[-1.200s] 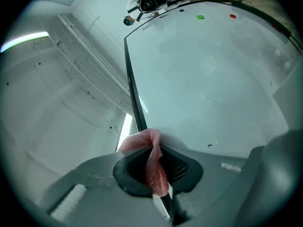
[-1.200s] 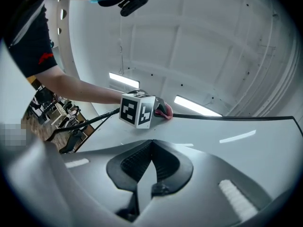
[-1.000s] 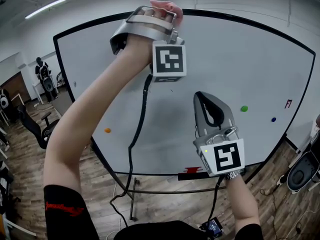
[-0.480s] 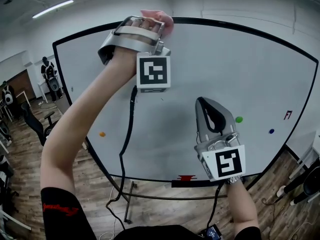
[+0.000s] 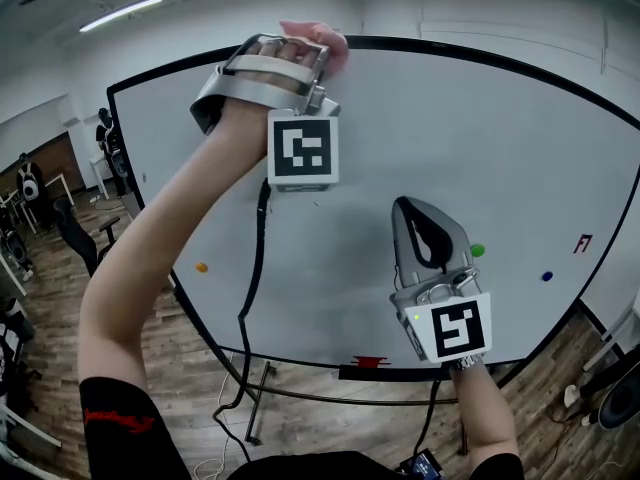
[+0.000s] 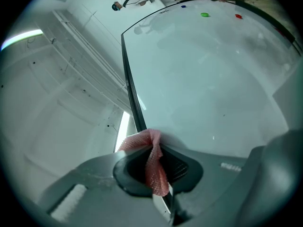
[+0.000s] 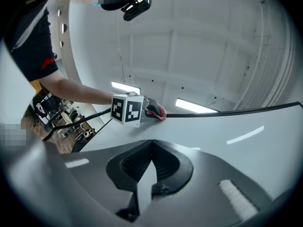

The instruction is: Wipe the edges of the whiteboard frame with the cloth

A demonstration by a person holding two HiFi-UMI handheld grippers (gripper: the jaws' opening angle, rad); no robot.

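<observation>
The left hand-held gripper (image 5: 305,53) has slid a little leftward along the black top edge of the whiteboard frame (image 5: 480,48). Its jaws are clamped on the pink cloth (image 6: 154,167), whose strip runs lengthwise between them, bunched end pressed against that edge. The right hand-held gripper (image 5: 425,213) hangs lower before the board, jaws together and empty.

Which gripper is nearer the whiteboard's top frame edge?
Left. The left gripper presses the pink cloth against the top frame edge. The right gripper hangs lower, in front of the board's lower middle, beside the green magnet.
</observation>
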